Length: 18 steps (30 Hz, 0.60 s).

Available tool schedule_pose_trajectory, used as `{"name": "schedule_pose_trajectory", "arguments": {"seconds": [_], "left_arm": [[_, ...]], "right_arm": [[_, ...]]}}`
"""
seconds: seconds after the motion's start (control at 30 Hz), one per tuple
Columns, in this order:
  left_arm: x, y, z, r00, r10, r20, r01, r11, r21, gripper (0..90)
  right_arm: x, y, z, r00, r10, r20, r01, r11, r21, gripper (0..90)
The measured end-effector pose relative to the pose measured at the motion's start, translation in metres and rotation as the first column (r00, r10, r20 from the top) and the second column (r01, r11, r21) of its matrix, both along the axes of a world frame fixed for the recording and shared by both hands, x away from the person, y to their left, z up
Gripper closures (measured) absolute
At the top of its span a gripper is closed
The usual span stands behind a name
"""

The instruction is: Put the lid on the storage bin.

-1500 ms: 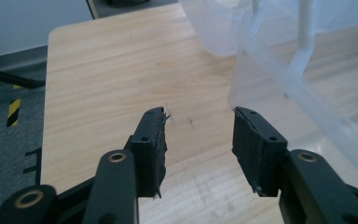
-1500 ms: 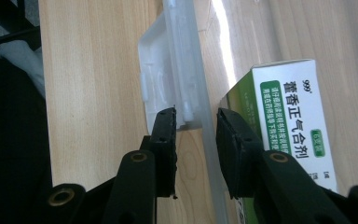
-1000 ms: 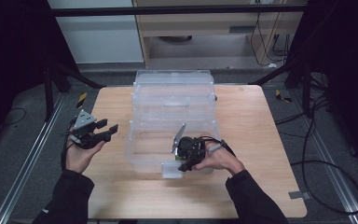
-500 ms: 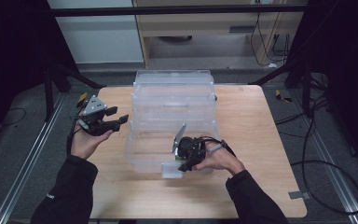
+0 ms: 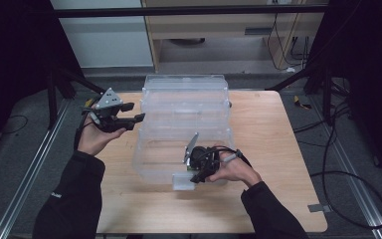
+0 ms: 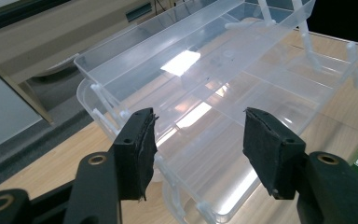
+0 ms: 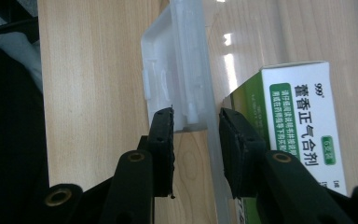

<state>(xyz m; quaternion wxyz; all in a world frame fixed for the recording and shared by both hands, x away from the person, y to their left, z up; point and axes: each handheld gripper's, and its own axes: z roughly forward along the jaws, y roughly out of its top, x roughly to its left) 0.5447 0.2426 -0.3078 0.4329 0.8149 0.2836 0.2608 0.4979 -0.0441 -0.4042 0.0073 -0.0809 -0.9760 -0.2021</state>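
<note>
The right tongs (image 7: 196, 140) straddle the front wall and white latch tab of the clear plastic tiered organiser box (image 5: 186, 124), their pads close on either side of the wall; whether they press it or stand a hair off is hard to tell from the right gripper view. Just inside that wall lies a white-and-green medicine carton (image 7: 303, 135) in the lowest tray. The left tongs (image 6: 196, 144) stand wide apart with nothing between them, held in the air off the box's left side and aimed at the ends of the upper trays and their thin hinge links. The box sits at the middle of the light wooden table (image 5: 278, 149), fanned open in steps: each tray's long axis runs left to right across the table, and the steps rise away from the person, with the latch side facing them. The risks, as I judge them: a pull on the thin front wall alone could drag the whole light box, or flex the latch. The left tongs, closing carelessly, might catch a hinge link, not a tray rim.
</note>
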Motion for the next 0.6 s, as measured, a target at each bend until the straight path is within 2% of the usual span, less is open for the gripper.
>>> {"name": "schedule_pose_trajectory", "arguments": {"seconds": [0.37,0.43,0.53,0.6], "left_arm": [[0.021,-0.016,0.004,0.9974,-0.073,-0.006,0.073,0.9965,0.040,40.4],[0.025,-0.020,0.005,0.9959,-0.091,-0.006,0.091,0.9950,0.043,40.2],[0.029,-0.025,0.005,0.9932,-0.116,-0.015,0.117,0.9909,0.067,39.6],[0.033,-0.029,0.006,0.9893,-0.145,-0.022,0.146,0.9861,0.080,37.8]], "right_arm": [[0.000,0.000,0.000,1.0000,0.002,-0.003,-0.002,1.000,0.000,66.7],[0.000,0.000,0.000,1.0000,0.004,-0.001,-0.004,1.000,-0.001,66.8],[0.000,0.000,0.000,1.0000,0.002,-0.002,-0.002,1.000,-0.003,66.8],[0.000,0.000,0.000,1.0000,0.002,-0.001,-0.002,1.000,-0.004,66.8]]}}
